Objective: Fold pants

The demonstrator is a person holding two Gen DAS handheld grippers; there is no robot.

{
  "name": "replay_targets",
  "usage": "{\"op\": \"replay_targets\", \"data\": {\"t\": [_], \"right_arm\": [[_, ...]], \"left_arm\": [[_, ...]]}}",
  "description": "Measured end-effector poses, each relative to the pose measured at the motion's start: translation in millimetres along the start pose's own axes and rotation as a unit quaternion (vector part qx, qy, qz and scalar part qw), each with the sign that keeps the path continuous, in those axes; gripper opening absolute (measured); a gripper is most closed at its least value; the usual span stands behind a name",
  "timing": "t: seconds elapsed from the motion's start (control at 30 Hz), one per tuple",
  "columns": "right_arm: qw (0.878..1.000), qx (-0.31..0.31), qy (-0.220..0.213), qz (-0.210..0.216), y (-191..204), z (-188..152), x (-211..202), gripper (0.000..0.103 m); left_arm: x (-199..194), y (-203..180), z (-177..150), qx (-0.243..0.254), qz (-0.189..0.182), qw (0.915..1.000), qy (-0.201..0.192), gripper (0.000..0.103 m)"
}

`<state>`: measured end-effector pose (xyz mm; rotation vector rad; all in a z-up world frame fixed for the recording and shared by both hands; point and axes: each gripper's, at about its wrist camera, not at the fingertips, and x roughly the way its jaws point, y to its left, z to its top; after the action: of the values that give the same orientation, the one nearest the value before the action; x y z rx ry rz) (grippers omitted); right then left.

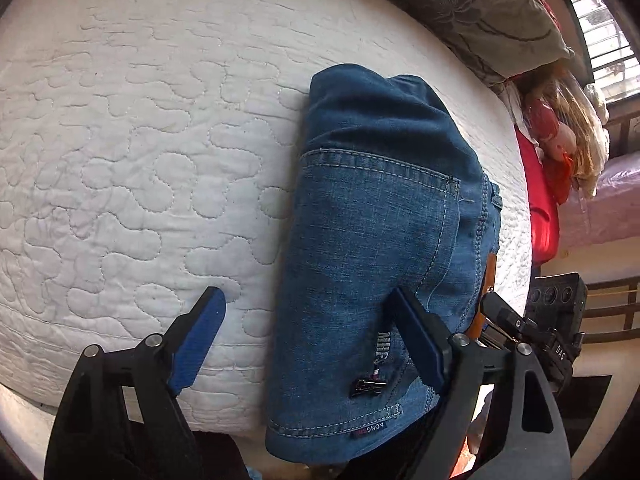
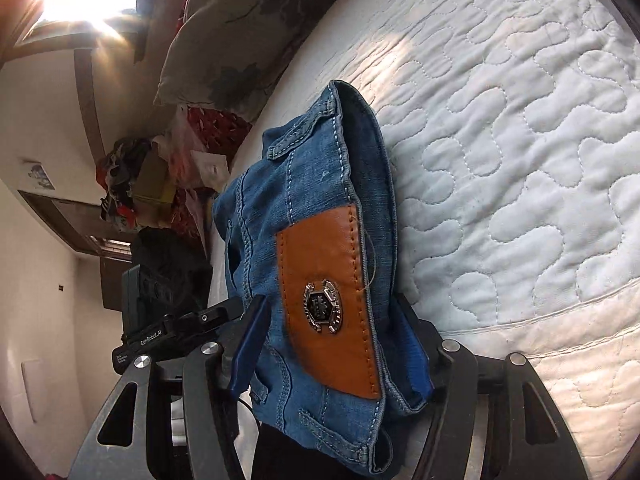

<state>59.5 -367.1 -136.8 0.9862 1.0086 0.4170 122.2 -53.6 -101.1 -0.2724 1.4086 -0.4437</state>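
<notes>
The blue jeans (image 1: 380, 208) lie folded into a compact bundle on the white quilted mattress (image 1: 140, 140), back pocket up. My left gripper (image 1: 308, 320) stands wide open above the bundle's near end. Its left finger (image 1: 200, 332) is over bare quilt and its right finger (image 1: 416, 336) is over the denim. In the right wrist view the same bundle (image 2: 316, 184) shows its waistband edge with a tan leather patch (image 2: 324, 288). My right gripper (image 2: 332, 344) is open around that edge, one finger on each side of the stack, and neither pad squeezes the cloth.
A grey floral pillow (image 1: 480, 8) lies along the mattress's far edge. A doll (image 1: 560, 140) and red cloth (image 1: 540, 208) sit beyond the bed's side. Bare quilt (image 2: 520, 160) stretches right of the bundle. A pile of clutter (image 2: 140, 176) stands off the bed.
</notes>
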Motion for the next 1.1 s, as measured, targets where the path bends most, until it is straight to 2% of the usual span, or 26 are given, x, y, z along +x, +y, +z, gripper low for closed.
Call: {"op": "replay_targets", "data": {"t": [0.1, 0.2, 0.27, 0.37, 0.43, 0.5, 0.53, 0.57, 0.67, 0.8, 0.97, 1.1], "right_arm": [[1.0, -0.004, -0.001, 0.009, -5.3, -1.3, -0.9, 0.062], [1.0, -0.014, -0.005, 0.006, -4.9, -4.4, -1.5, 0.062], [1.0, -0.007, -0.012, 0.001, -2.2, -4.2, 1.0, 0.062], [0.999, -0.019, -0.013, -0.047, 11.4, -7.4, 3.5, 0.058], [0.994, -0.072, -0.012, -0.084, 31.9, -13.5, 8.0, 0.057], [0.977, -0.155, 0.0, -0.147, 51.7, -20.8, 19.8, 0.057], [0.969, -0.18, 0.006, -0.167, 56.2, -22.2, 25.2, 0.057], [0.968, -0.182, 0.007, -0.172, 57.4, -21.6, 26.7, 0.056], [0.969, -0.18, -0.001, -0.172, 65.0, -22.2, 23.3, 0.051], [0.962, -0.21, 0.002, -0.173, 81.9, -29.3, 25.4, 0.049], [0.963, -0.218, -0.016, -0.16, 98.3, -23.5, 28.8, 0.049], [0.958, -0.245, -0.029, -0.146, 127.7, -14.2, 36.0, 0.049]], "left_arm": [[4.5, -5.8, 2.0, -0.002, -0.004, 1.0, 0.0, 0.086], [7.8, -10.2, 5.1, -0.012, -0.035, 0.9993, 0.01, 0.086], [13.5, -20.5, 8.8, -0.007, -0.04, 0.9991, 0.013, 0.084], [15.5, -24.7, 6.9, -0.011, -0.033, 0.9994, 0.002, 0.075], [11.5, -22.7, 4.5, -0.015, -0.037, 0.9992, -0.005, 0.063], [9.4, -19.2, 4.3, -0.016, -0.032, 0.9994, -0.006, 0.051], [9.1, -16.8, 4.8, -0.019, -0.028, 0.9994, -0.004, 0.049], [8.5, -15.4, 5.6, -0.024, -0.027, 0.9994, -0.003, 0.046], [-3.3, -20.8, 2.8, -0.022, -0.006, 0.9994, -0.026, 0.039], [-17.7, -44.3, -2.1, 0.033, 0.051, 0.9953, -0.075, 0.039], [-37.7, -37.6, 7.1, 0.024, 0.034, 0.9942, -0.099, 0.039], [-68.6, -28.7, 21.6, 0.016, 0.027, 0.9897, -0.139, 0.039]]}}
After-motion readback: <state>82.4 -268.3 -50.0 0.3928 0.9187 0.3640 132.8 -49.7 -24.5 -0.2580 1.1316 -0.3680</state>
